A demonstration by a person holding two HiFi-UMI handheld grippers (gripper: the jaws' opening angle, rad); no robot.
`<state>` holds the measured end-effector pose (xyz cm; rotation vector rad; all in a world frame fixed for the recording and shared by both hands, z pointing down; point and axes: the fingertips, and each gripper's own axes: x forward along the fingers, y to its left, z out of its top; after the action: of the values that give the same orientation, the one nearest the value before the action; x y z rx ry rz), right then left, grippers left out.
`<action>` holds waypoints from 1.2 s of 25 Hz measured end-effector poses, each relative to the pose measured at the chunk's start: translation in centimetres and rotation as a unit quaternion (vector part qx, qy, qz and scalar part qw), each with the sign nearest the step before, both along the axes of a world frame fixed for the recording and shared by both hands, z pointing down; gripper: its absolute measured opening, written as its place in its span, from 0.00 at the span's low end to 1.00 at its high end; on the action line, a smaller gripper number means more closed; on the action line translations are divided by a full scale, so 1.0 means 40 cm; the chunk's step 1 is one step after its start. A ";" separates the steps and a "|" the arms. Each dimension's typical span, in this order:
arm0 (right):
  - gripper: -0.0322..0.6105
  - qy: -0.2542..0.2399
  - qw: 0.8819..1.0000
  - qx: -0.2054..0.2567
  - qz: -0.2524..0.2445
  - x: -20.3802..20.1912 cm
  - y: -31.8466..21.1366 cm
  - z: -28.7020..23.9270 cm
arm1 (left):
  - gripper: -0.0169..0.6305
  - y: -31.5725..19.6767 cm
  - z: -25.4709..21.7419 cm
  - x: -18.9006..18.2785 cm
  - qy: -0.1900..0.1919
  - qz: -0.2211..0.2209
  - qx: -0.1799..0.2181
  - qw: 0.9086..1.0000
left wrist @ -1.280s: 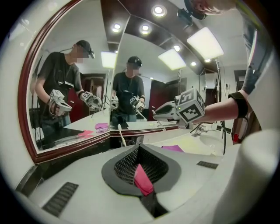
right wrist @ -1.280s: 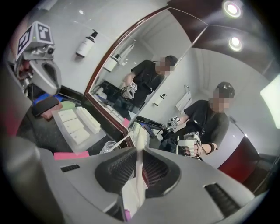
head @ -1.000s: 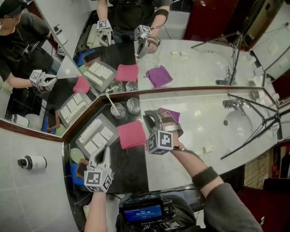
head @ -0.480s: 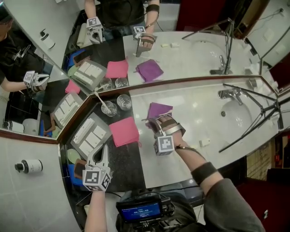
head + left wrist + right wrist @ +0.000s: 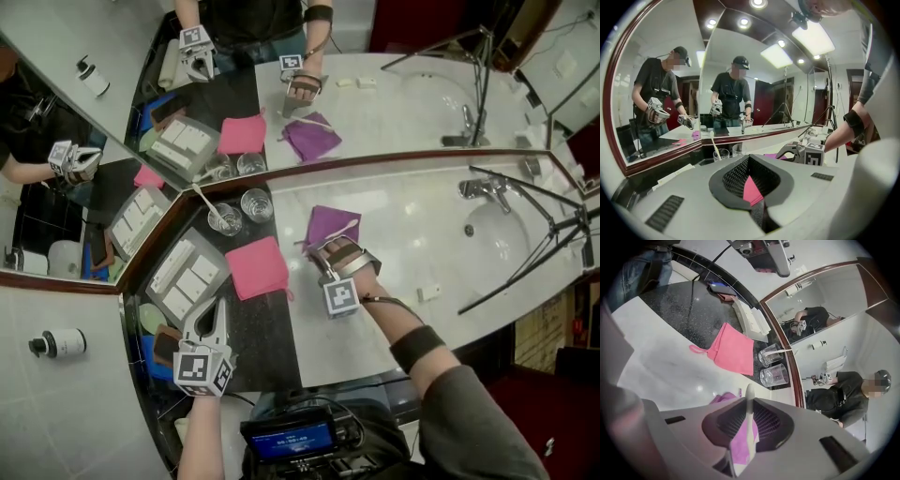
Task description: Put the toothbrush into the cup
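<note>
My right hand-held gripper [image 5: 325,249] is clamped on the toothbrush [image 5: 749,423]. The white handle is pinched between the jaws and the tip pokes out past them. From the head view the brush lies slantwise over the purple cloth [image 5: 328,223] on the pale part of the table [image 5: 412,246]; I cannot tell whether it touches the cloth. Two glass cups stand side by side at the foot of the mirror [image 5: 394,103], up and to the left of that gripper. The empty cup [image 5: 256,203] is the nearer one, and the other cup [image 5: 225,219] already has a second toothbrush [image 5: 208,201] leaning in it. A pink cloth [image 5: 255,267] lies flat on the dark part of the table between my two grippers, and a tray of white packets [image 5: 187,277] sits just beside it. My left hand-held gripper [image 5: 212,314] is lower down over the dark surface, jaws together with nothing in them, pointing toward the tray. The basin [image 5: 497,239] and tap [image 5: 480,189] are well off to the right.
</note>
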<state>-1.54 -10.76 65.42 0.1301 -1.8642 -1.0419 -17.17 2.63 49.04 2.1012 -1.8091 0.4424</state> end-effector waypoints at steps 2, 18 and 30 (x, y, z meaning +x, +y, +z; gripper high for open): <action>0.16 0.003 1.000 -0.002 0.000 0.003 -0.004 0.008 | 0.03 0.004 0.004 0.003 -0.001 -0.002 -0.002 1.000; 0.25 0.049 0.997 -0.055 -0.006 0.045 0.055 0.113 | 0.03 0.032 -0.004 0.007 0.005 -0.013 0.004 1.000; 0.25 0.044 0.997 -0.055 0.012 0.052 0.057 0.091 | 0.03 0.052 -0.018 -0.007 0.007 -0.017 0.014 1.000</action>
<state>0.55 -8.49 69.05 0.0407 -1.8313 -0.9124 -17.44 4.72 48.31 2.0846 -1.8502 0.3948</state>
